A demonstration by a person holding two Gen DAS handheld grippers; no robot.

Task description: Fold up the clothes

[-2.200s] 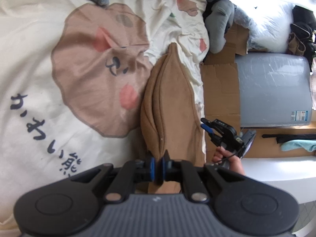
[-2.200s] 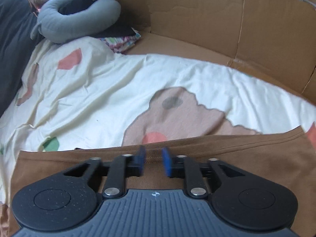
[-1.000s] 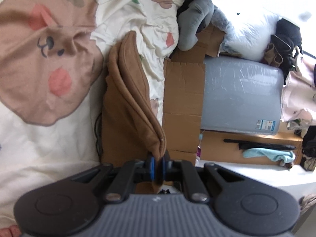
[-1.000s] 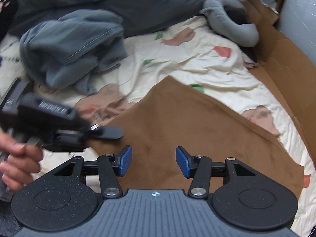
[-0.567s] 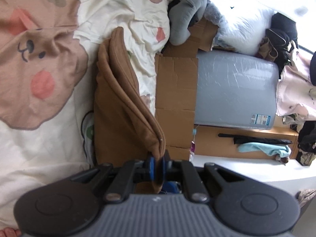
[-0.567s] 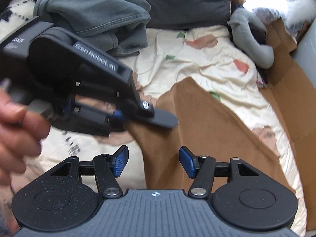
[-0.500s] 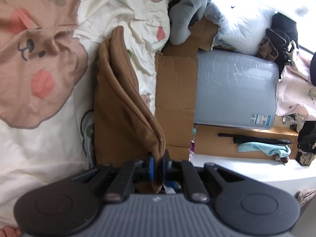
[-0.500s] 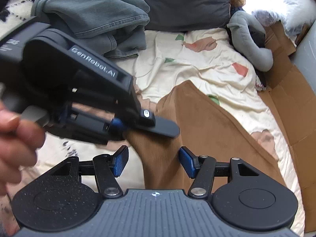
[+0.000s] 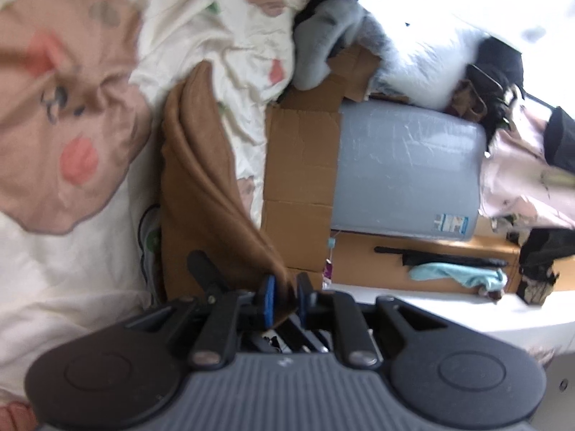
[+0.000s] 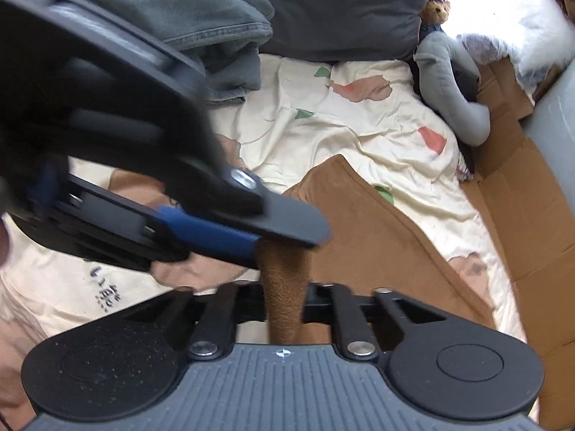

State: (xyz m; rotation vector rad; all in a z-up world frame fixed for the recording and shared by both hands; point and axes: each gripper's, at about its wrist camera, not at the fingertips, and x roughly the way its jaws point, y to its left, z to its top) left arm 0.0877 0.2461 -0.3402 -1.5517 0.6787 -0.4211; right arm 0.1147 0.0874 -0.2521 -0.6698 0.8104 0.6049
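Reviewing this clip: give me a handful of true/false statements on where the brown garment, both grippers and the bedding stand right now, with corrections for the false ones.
1. The left gripper has a corner of the brown garment between its blue pads. True.
2. The brown garment lies flat and untouched on the bedspread. False: one corner is lifted, hanging from the left gripper.
3. The right gripper has brown fabric between its fingers. True.
4. The bedspread is plain white. False: it is cream with a bear print and coloured patches.
5. A grey garment lies beyond the brown one. True.
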